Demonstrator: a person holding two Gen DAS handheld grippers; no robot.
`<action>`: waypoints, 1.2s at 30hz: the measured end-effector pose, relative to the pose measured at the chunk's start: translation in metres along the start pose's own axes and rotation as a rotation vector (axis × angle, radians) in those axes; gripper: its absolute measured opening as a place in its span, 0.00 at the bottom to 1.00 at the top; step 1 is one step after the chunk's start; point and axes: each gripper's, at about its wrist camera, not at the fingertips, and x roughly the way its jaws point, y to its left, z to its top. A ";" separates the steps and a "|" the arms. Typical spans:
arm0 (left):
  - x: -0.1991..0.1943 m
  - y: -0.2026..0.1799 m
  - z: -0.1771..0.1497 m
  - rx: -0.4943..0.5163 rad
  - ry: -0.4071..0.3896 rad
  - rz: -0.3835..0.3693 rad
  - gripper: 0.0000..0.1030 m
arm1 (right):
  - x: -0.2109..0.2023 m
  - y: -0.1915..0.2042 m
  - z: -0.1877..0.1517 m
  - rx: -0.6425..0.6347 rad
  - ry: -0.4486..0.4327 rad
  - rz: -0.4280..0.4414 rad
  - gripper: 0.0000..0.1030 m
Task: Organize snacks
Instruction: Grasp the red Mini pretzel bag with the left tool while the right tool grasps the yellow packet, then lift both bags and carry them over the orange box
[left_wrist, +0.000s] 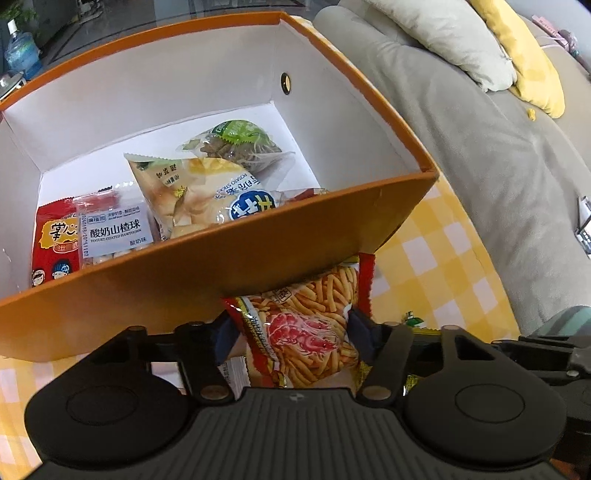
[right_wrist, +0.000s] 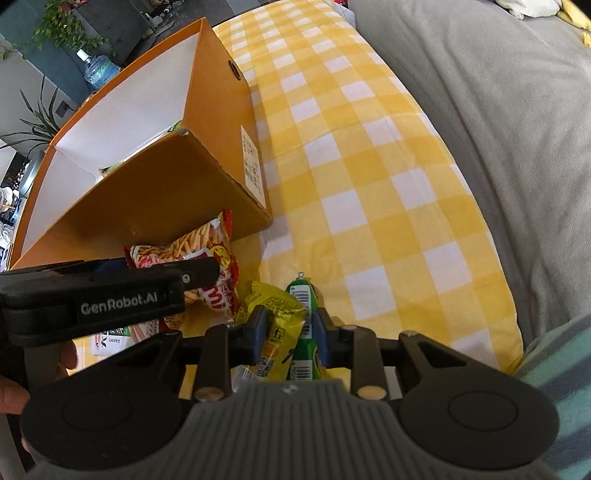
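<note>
The red crinkly foil bag of shrimp sticks (left_wrist: 306, 332), lying on the yellow checked cloth (left_wrist: 436, 266) against the orange cardboard box (left_wrist: 192, 288), looks light, puffy and crushable, so the left gripper (left_wrist: 291, 328), pads at its sides, should squeeze mid-bag gently. The right gripper (right_wrist: 290, 332) is clamped on a yellow sachet (right_wrist: 275, 325) and green tube (right_wrist: 308, 347). Four or perhaps five packets lie inside the box.

Glossy plastic shrimp-stick bag (left_wrist: 299, 332) between left gripper (left_wrist: 291, 328) pads. Ahead: matt orange cardboard box (left_wrist: 221, 258), smooth white inside. Beneath: checked cloth (right_wrist: 369, 177), soft, matt. Gripper bodies matt black plastic.
</note>
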 end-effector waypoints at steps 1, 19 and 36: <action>-0.002 0.000 -0.001 0.001 -0.002 0.003 0.60 | 0.000 0.000 0.000 -0.001 -0.002 0.001 0.23; -0.059 0.051 -0.043 -0.120 -0.001 0.114 0.58 | -0.001 0.042 -0.018 -0.123 0.029 0.003 0.42; -0.063 0.076 -0.057 -0.259 0.004 0.087 0.59 | 0.031 0.082 -0.029 -0.274 0.015 -0.176 0.52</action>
